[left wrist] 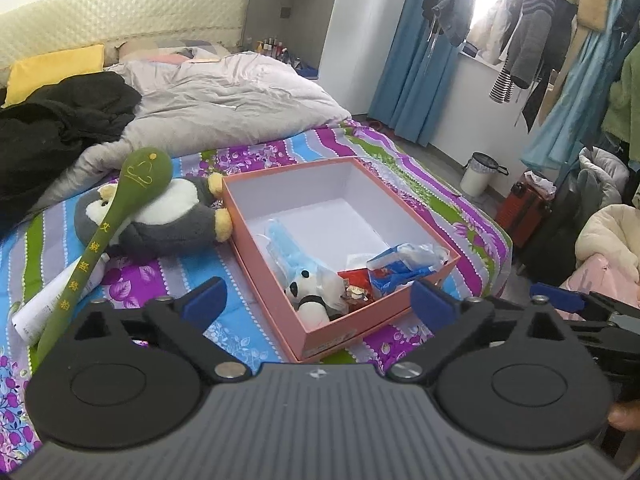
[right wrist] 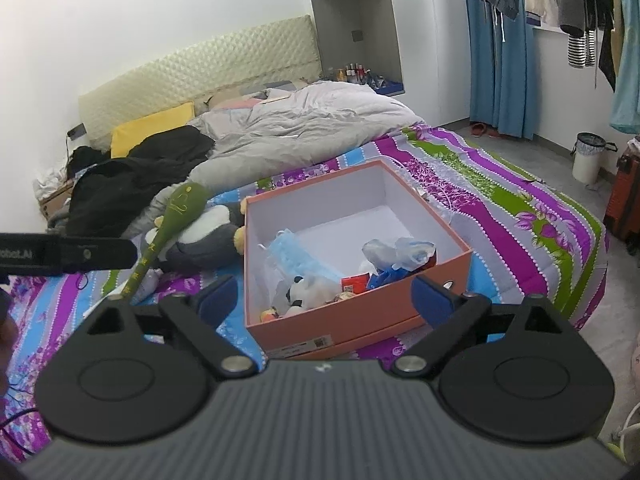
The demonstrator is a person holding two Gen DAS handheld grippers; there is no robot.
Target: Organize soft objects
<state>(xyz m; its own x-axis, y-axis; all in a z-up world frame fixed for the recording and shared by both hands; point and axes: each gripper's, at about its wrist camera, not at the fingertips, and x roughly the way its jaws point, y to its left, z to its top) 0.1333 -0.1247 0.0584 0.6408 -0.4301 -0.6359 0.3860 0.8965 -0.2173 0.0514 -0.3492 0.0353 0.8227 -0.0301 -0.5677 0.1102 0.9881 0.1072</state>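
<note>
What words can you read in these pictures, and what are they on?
"obot.AI", start cut off: on the black strap.
Yellow Chinese characters down the green plush spoon: too blurred to read.
White label on the pink box: too small to read.
White tube print: too small to read.

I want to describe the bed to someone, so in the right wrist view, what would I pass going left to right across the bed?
Black clothes → green padded stick → plush penguin → pink box → white bin on the floor past the bed.
</note>
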